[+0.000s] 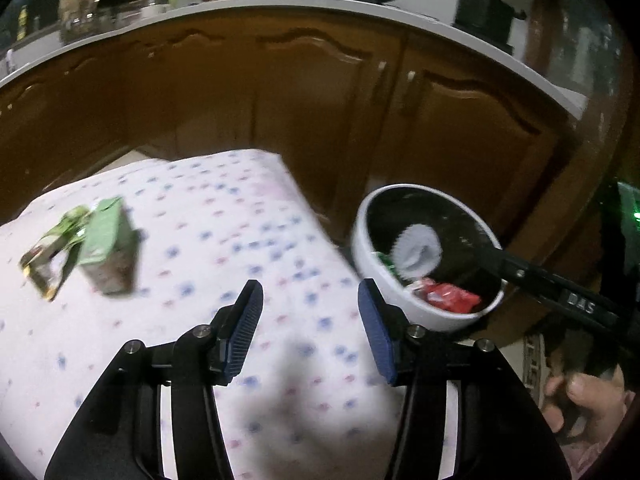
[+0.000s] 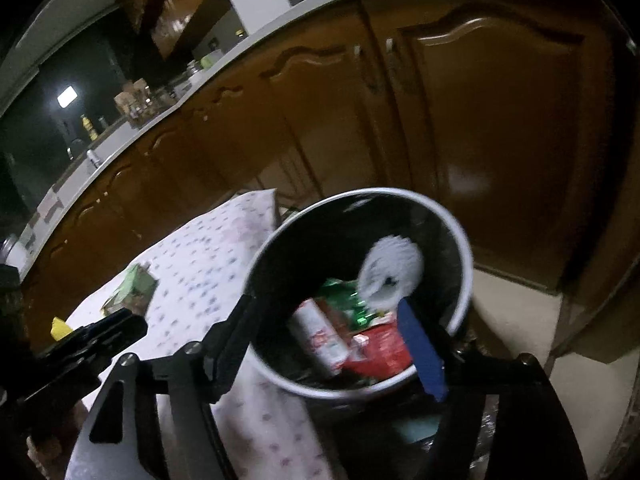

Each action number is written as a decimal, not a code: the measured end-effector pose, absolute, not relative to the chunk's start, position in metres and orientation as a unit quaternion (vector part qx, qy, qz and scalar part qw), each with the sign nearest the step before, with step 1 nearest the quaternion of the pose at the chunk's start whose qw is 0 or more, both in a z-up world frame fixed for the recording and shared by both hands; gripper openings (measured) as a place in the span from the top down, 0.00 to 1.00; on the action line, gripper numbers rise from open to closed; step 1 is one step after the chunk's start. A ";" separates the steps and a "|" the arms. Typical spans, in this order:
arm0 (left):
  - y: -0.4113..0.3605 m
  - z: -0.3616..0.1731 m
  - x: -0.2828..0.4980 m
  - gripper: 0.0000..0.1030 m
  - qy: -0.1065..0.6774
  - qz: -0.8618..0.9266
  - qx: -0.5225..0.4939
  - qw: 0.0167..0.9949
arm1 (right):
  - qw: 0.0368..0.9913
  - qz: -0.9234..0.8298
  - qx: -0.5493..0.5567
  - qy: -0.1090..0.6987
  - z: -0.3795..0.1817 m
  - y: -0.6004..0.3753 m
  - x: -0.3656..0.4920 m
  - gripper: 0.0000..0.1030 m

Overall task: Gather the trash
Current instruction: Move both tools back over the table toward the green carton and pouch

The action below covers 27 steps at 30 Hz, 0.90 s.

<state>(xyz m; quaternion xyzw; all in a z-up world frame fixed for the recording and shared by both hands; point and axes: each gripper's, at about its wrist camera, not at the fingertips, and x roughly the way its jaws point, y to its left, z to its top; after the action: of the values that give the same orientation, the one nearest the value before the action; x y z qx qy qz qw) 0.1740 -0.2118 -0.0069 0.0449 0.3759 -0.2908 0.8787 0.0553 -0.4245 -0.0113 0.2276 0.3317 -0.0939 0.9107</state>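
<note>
Dotted tablecloth (image 1: 240, 216) covers table; green carton (image 1: 108, 256), torn wrapper (image 1: 52, 256) on it.

The right gripper (image 2: 332, 344) stands open over the white bin (image 2: 464, 264) — a pleated paper cup (image 2: 390, 270) and wrappers (image 2: 376, 340) inside.

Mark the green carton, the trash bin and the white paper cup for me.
green carton (image 1: 107, 250): left wrist view, its front face.
trash bin (image 2: 464, 248): right wrist view, its white rim.
white paper cup (image 2: 390, 276): right wrist view, its side, inside the bin.
</note>
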 end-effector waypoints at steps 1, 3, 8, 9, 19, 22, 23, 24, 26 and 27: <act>-0.205 -0.008 0.174 0.52 0.377 -0.287 0.042 0.880 | 0.911 -0.088 0.228 0.332 -0.012 -0.418 0.056 0.27; -0.189 -0.011 0.175 0.52 0.380 -0.279 0.034 0.881 | 0.911 -0.074 0.225 0.337 -0.013 -0.402 0.060 0.27; -0.148 -0.018 0.177 0.52 0.387 -0.254 0.011 0.886 | 0.910 -0.045 0.220 0.350 -0.016 -0.368 0.070 0.27; -0.140 -0.019 0.178 0.52 0.389 -0.249 0.008 0.887 | 0.909 -0.039 0.217 0.353 -0.018 -0.360 0.073 0.27; -0.061 -0.029 0.184 0.52 0.399 -0.198 -0.024 0.895 | 0.903 0.018 0.194 0.383 -0.027 -0.291 0.099 0.27; -0.041 -0.031 0.187 0.52 0.401 -0.184 -0.031 0.897 | 0.902 0.032 0.187 0.388 -0.028 -0.271 0.106 0.27; -0.034 -0.031 0.188 0.52 0.401 -0.180 -0.033 0.898 | 0.902 0.039 0.184 0.389 -0.028 -0.264 0.109 0.27; -0.029 -0.031 0.190 0.52 0.400 -0.175 -0.033 0.899 | 0.901 0.045 0.181 0.391 -0.028 -0.258 0.112 0.27; -0.018 -0.032 0.192 0.52 0.401 -0.169 -0.036 0.900 | 0.900 0.053 0.177 0.395 -0.029 -0.246 0.118 0.27; -0.015 -0.033 0.193 0.52 0.402 -0.166 -0.037 0.900 | 0.900 0.057 0.176 0.396 -0.029 -0.241 0.120 0.27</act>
<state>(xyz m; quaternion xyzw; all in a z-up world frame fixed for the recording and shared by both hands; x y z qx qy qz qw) 0.1933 -0.0145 -0.0329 -0.0371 0.4017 -0.1660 0.8998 0.1205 -0.2409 -0.0290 0.1757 0.3957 0.0574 0.8996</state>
